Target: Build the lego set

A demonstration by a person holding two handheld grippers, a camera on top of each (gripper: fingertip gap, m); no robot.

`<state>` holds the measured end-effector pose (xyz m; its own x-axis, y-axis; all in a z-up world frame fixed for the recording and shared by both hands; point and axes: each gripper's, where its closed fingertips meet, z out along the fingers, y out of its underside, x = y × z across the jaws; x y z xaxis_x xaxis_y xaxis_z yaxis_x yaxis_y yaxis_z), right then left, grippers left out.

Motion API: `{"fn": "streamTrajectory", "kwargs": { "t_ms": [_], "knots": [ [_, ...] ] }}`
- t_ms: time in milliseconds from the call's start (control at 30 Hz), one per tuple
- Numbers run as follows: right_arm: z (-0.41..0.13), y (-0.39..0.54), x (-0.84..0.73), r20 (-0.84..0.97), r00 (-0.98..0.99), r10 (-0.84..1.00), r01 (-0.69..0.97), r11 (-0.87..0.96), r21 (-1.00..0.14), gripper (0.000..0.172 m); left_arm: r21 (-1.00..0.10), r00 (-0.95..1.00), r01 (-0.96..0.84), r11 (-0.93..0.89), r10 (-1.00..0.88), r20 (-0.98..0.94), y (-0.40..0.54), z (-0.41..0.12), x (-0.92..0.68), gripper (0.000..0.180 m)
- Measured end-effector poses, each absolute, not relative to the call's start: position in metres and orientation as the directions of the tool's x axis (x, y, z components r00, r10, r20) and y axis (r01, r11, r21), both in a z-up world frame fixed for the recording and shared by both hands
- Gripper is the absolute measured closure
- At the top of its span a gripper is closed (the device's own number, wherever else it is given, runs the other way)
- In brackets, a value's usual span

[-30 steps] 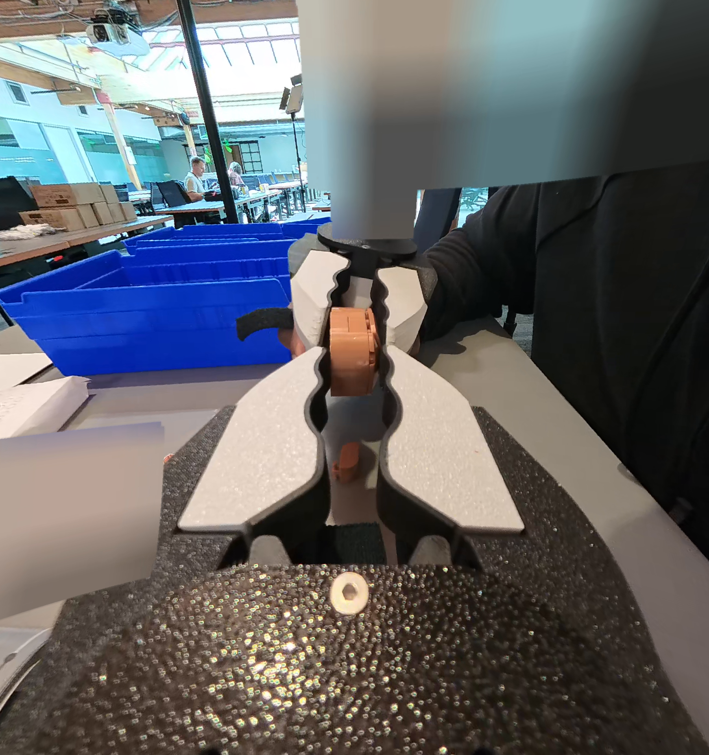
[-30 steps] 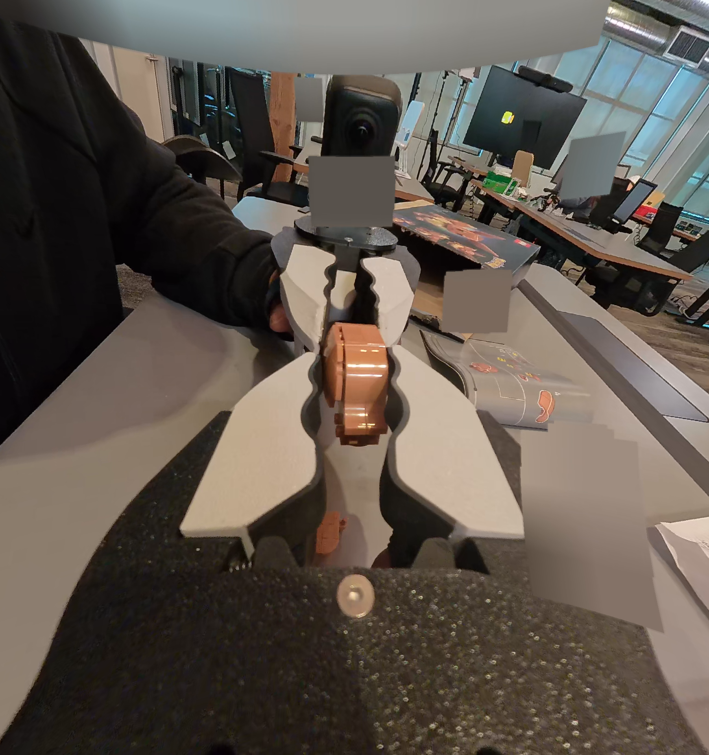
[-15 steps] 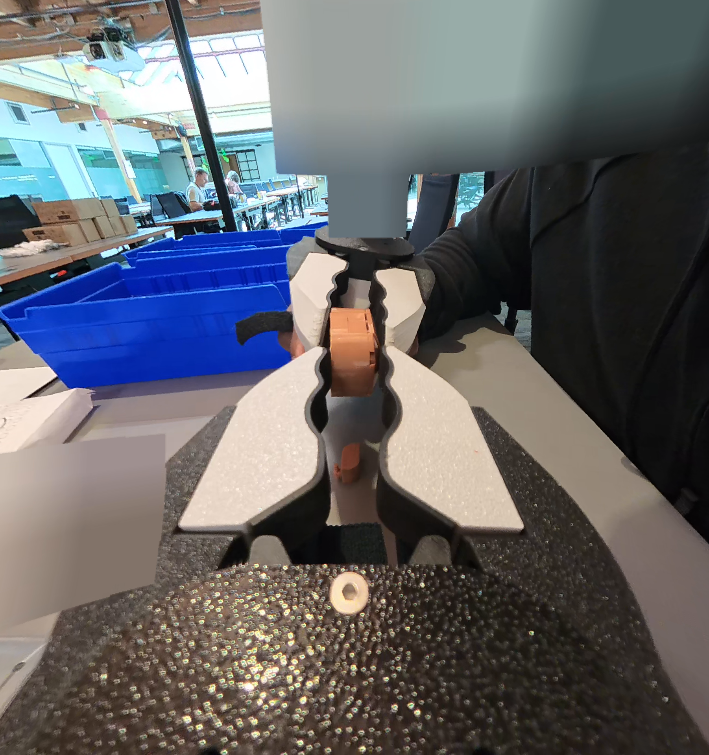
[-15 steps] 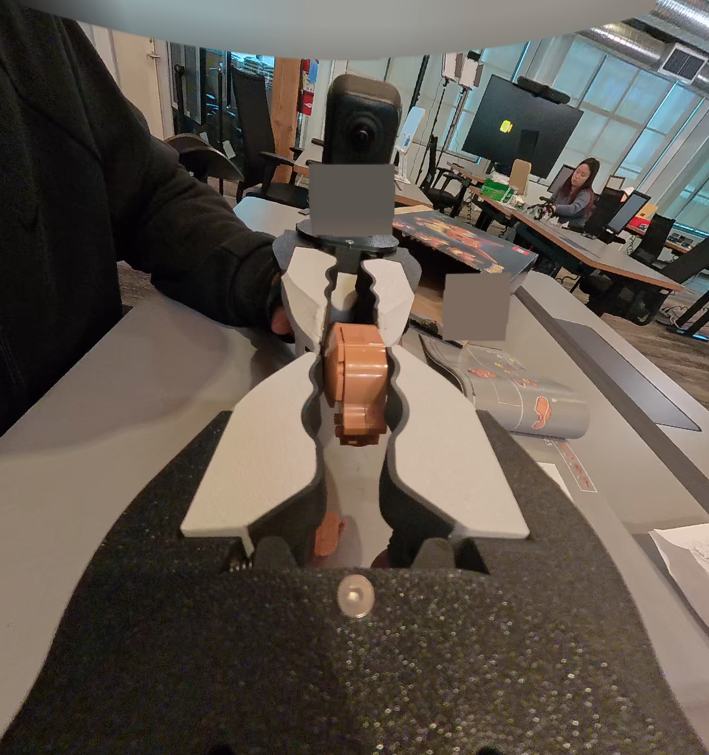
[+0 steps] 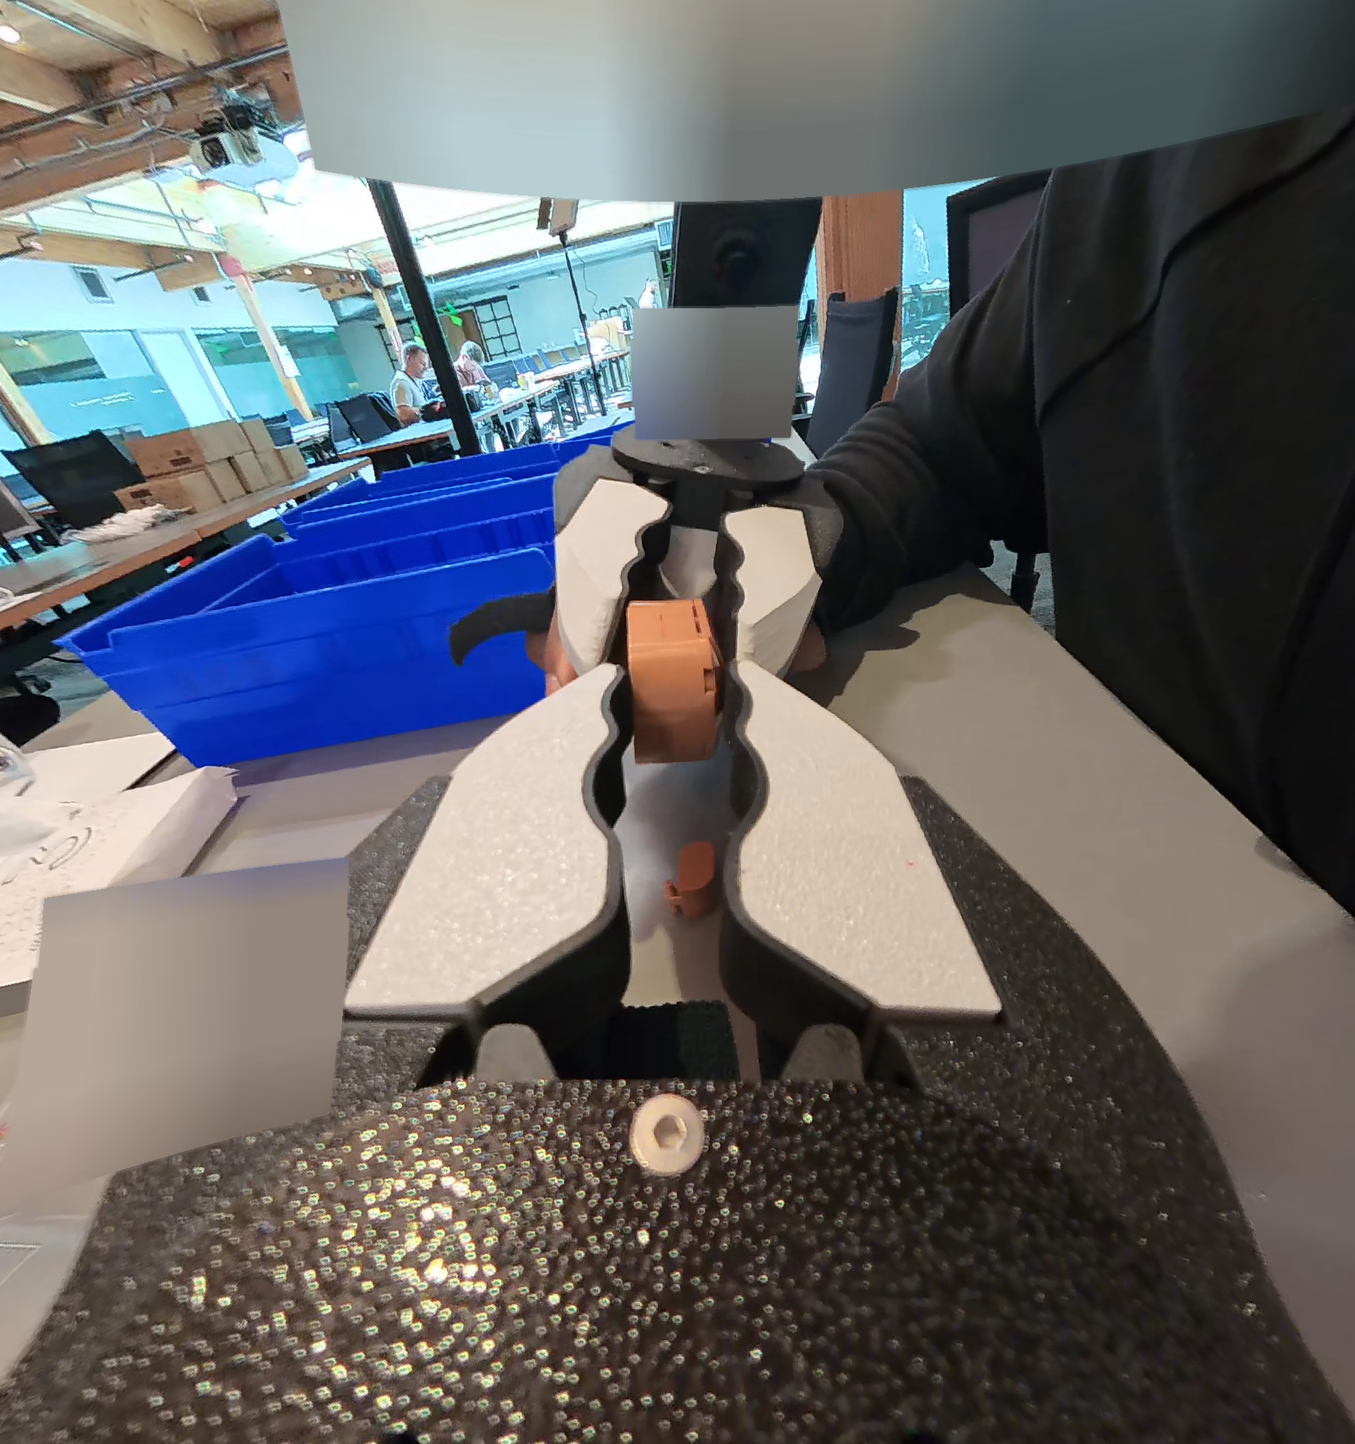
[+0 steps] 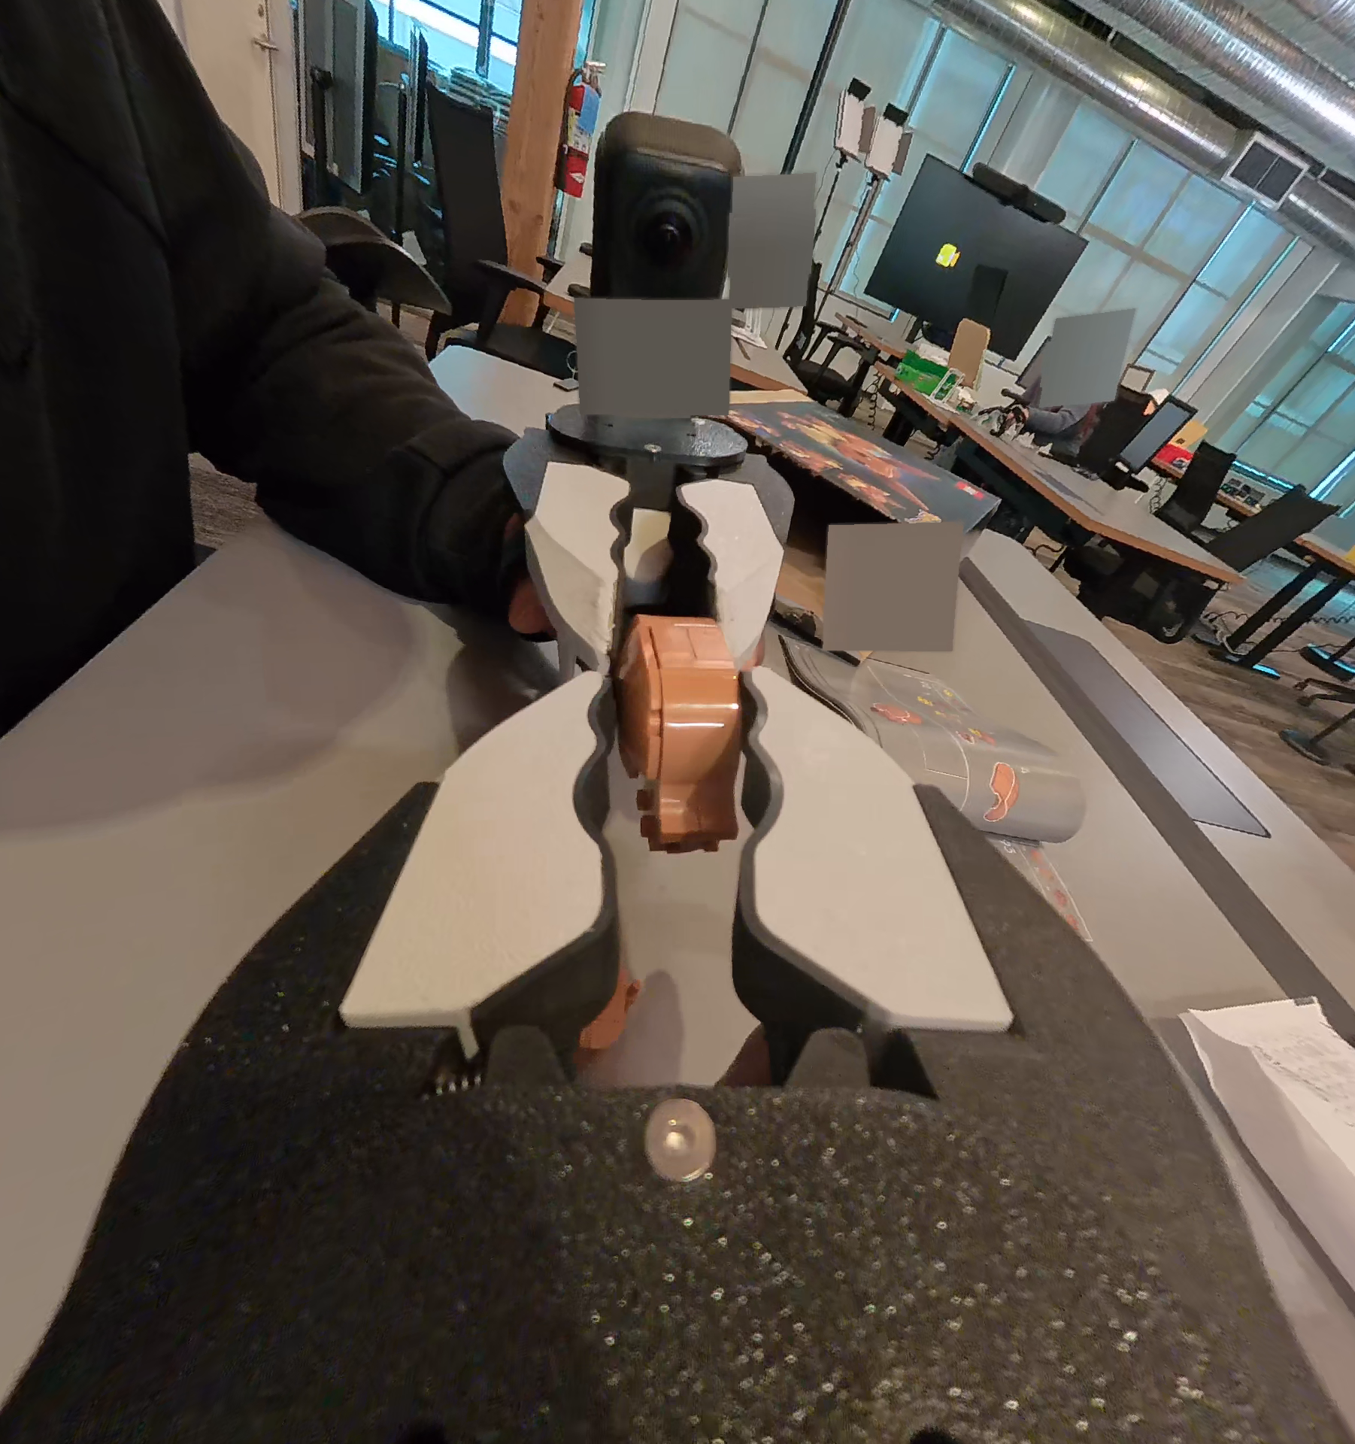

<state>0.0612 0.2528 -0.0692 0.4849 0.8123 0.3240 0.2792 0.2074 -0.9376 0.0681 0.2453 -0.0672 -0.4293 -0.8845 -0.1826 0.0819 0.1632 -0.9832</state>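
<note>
A brown brick assembly (image 5: 670, 680) hangs above the grey table (image 5: 1010, 781), between my two grippers, which face each other tip to tip. My left gripper (image 5: 676, 688) is shut on its near end in the left wrist view, with the right gripper's fingers (image 5: 776, 578) just beyond. In the right wrist view my right gripper (image 6: 678, 695) is shut on the same assembly (image 6: 678, 727), with both pads against its sides and the left gripper's fingers (image 6: 573, 562) behind. A small loose brown piece (image 5: 694, 879) lies on the table under the grippers; it also shows in the right wrist view (image 6: 608, 1016).
Blue bins (image 5: 307, 648) stand at the table's far left, with white paper (image 5: 73, 844) beside them. An open booklet (image 6: 971, 750), a printed box (image 6: 854, 469) and white sheets (image 6: 1323, 1094) lie to the right. A person in black sleeves (image 6: 190, 391) holds the grippers. My two grippers' fingertips are within a few centimetres of each other. The small loose brown piece (image 5: 694, 879) sits 10 cm or so from the ends of my right fingers.
Both grippers have kept their hold on the brown assembly. Both views have tilted up a little; the assembly stays in the same place between the fingertips.
</note>
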Motion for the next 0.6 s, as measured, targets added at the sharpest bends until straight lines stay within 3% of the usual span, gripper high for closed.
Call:
{"fn": "streamTrajectory", "kwargs": {
  "t_ms": [600],
  "knots": [
    [-0.0683, 0.2481, 0.0677, 0.400, 0.454, 0.796, 0.314, 0.278, -0.908, 0.145, -0.934, -0.385, 0.121, 0.337, -0.851, -0.357, 0.2469, -0.0674, 0.0644, 0.158]
  ]
}}
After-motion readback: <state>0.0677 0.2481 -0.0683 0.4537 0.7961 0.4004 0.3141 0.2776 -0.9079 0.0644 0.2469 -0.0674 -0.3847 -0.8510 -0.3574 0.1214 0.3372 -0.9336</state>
